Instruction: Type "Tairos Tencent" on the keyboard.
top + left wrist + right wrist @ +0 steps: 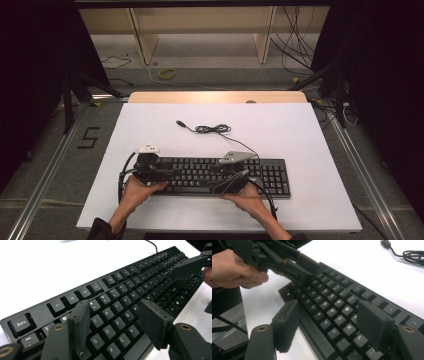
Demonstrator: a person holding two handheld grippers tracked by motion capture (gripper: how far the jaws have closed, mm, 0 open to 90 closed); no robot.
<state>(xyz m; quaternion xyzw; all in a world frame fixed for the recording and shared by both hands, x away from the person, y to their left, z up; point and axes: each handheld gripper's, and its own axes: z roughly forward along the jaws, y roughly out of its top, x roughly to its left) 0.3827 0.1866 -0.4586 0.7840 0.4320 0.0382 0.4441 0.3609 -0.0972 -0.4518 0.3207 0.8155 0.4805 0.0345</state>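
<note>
A black keyboard (220, 175) lies flat on the white table, near its front edge. My left gripper (170, 173) hovers over the keyboard's left end, pointing right. In the left gripper view its jaws stand open (116, 320) above the letter keys (110, 315), one jaw by the A column and the other near the front edge. My right gripper (226, 181) is over the keyboard's middle, pointing left. In the right gripper view it is open (329, 320), one jaw off the front edge and the other above the keys. Neither holds anything.
The keyboard's cable (212, 129) lies coiled behind it on the white table (300, 130), with its USB plug (180, 122) loose. The left gripper (297, 270) and the hand holding it (234, 270) show close ahead in the right gripper view. Floor cables run beyond the table.
</note>
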